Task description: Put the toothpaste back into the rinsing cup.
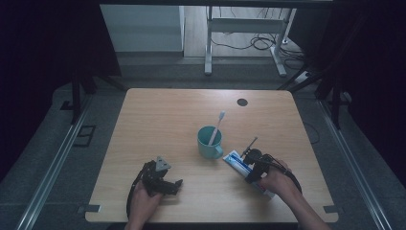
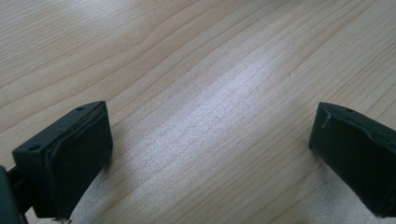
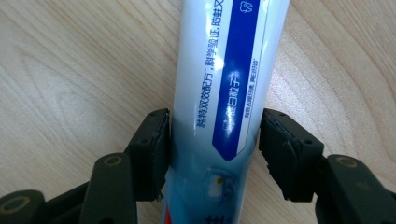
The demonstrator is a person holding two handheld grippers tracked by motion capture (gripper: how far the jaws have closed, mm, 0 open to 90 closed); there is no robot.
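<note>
Right gripper view: right gripper [image 3: 214, 140] clamps toothpaste tube [image 3: 224, 84] flat on table [image 3: 70, 70]; hard squeeze risks spurting paste. Left gripper [image 2: 210, 154] wide, empty.

Lab/test room: dark curtains [image 1: 43, 43], floor rails [image 1: 52, 167], loose cables [image 1: 253, 43].

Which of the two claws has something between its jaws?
The right claw: its jaws press both sides of the toothpaste tube lying on the table. The left claw stands open over bare wood.
</note>
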